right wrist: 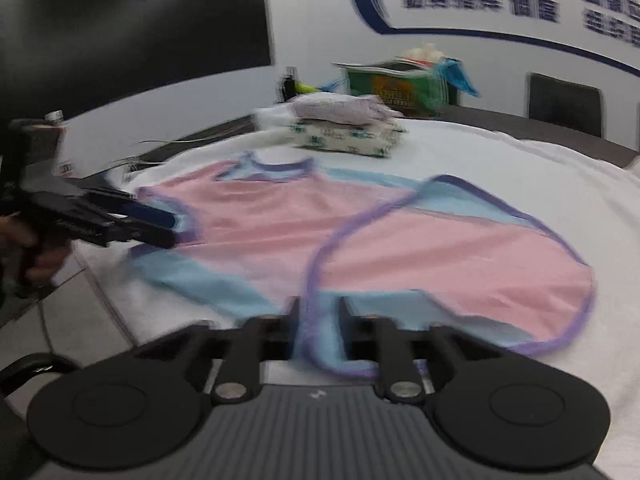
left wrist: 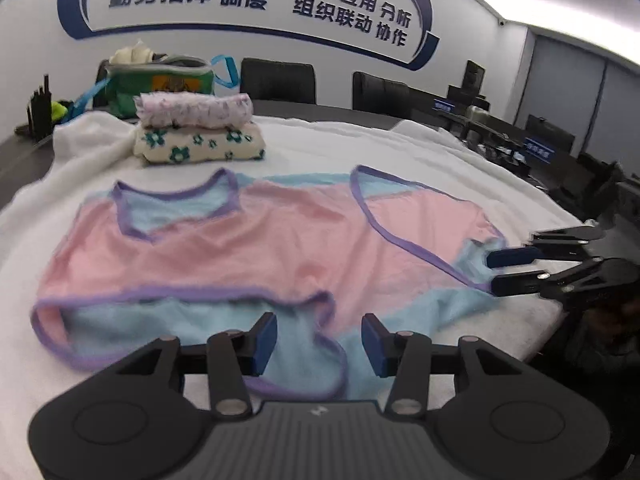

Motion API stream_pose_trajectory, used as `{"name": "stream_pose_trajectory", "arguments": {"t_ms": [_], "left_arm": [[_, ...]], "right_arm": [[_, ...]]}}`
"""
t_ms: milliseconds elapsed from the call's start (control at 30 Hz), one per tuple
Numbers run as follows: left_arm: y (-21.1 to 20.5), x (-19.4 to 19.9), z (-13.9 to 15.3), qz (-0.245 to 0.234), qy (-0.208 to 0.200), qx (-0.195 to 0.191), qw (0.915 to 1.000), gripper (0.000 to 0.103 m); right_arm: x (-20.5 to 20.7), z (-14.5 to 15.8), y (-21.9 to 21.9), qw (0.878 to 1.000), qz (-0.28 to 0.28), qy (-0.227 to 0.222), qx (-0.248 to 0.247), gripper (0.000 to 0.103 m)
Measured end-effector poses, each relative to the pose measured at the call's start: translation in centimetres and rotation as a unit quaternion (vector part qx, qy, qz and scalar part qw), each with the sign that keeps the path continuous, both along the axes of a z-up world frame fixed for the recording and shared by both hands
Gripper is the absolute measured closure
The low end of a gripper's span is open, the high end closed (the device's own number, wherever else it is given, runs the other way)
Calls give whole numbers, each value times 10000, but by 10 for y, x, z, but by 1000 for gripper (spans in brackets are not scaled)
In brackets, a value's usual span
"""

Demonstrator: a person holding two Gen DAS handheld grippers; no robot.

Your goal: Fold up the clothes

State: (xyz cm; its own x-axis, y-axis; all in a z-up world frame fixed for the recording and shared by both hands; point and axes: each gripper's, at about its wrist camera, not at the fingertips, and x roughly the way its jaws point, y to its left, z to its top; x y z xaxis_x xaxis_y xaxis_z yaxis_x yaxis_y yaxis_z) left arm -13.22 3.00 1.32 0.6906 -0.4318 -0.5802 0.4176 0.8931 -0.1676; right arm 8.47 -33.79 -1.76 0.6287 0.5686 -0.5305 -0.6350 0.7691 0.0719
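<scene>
A pink and light-blue sleeveless garment with purple trim lies spread flat on a white cloth. My left gripper is open over its near blue edge; the cloth lies between the pads, which stand well apart. My right gripper reaches in from the right at the garment's blue corner. In the right wrist view, the right gripper is open, with a purple-trimmed strap of the garment running between its fingers. The left gripper sits at the garment's far left edge, held by a hand.
Two folded clothes are stacked at the back of the white cloth, also visible in the right wrist view. Behind them stands a green bag with blue straps. Dark chairs line the far side. Tiled floor shows past the table's edge.
</scene>
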Motion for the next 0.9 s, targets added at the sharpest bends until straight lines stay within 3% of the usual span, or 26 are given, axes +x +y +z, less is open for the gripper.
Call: {"name": "stream_pose_trajectory", "arguments": {"t_ms": [67,100,167,233,367,467,500,567,667,800,900], "left_arm": [[-2,-7,-5,5,-18,72,10000,64],[-1,-9,-7,22,-14,52,10000,83],[2,-12,-9,66,7,-52,10000,100],[7,-14,-13,51,112,-278,9995,100],[10,-23,-14,-58,61,-331,9994,99],[18,-32,-10,-200,4,-588,9981,85],[22,-34,-9,-229,-29,-716,9972,80],[24,-33,-8,-202,-70,-830,9963,79],[18,-25,-8,-33,-63,-794,9968,78],[6,-19,-13,31,-17,-491,9988,89],[25,-26,-8,3,-181,-807,9966,81]], "right_arm": [[1,-9,11,9997,11,-73,-250,68],[4,-13,16,9993,-31,18,-384,92],[6,-9,12,9992,-139,126,-360,95],[7,0,7,9981,-303,156,-515,96],[3,5,10,9959,-383,115,-814,95],[1,18,16,9955,-444,-85,-836,89],[3,26,17,9960,-465,-219,-735,83],[7,42,20,9962,-503,-502,-511,79],[21,46,47,9981,-101,-519,-308,69],[41,31,95,9970,502,-380,-453,67],[48,24,120,9939,831,-314,-648,67]]}}
